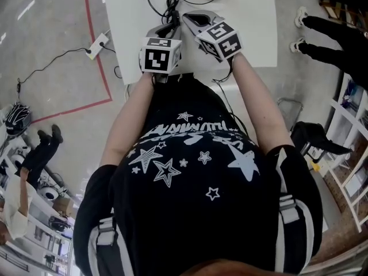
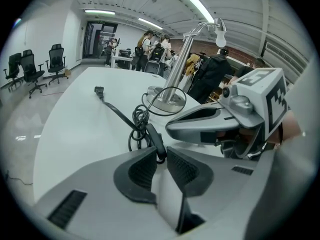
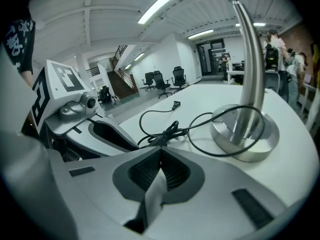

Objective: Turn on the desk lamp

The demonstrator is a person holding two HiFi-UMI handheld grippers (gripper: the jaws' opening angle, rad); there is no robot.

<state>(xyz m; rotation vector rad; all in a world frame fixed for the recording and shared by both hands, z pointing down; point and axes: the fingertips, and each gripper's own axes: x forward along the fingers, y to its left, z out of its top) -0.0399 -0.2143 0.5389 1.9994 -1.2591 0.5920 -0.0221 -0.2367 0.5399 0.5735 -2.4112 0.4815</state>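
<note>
Black plastic makes up the oblong inline switch [image 2: 152,136] on the lamp's black power cord [image 2: 117,115]. It lies at the centre of the left gripper view, its near end caught between the jaws of my left hand-held gripper [image 2: 161,153], which stand narrow and pinch it. My right hand-held gripper [image 3: 160,150] has its jaws together with nothing in them; in the right gripper view their tips sit just short of the tangled loops of that cord. I hold the two close side by side over the near edge of the white desk [image 1: 253,16], at the top centre of the head view. The brushed silver metal desk lamp [image 3: 247,129] stands upright on its round base further along the desk, at the right of the right gripper view, with a loop of cord lying around the base. Its bulb head shows at the upper right of the left gripper view; I cannot tell whether it is lit. The cord's free end [image 2: 98,90] lies on the desk, at the upper left of that view.
</note>
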